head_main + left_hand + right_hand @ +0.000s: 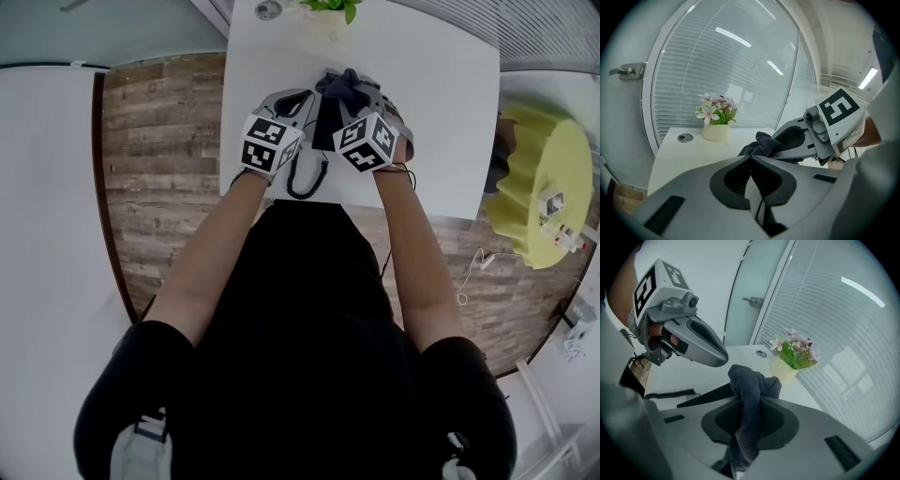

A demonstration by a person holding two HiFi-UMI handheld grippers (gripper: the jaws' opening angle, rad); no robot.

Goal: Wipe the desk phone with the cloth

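On the white table (441, 112), the grey left gripper (751, 158), jaws together and empty, hovers at the black desk phone (323, 127), likely to steady it, while the right gripper (749, 405) clamps the dark grey terry cloth (746, 378) over it for wiping.

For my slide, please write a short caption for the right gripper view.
Right gripper shut on a dark cloth over the white desk, left gripper alongside, flower pot behind.
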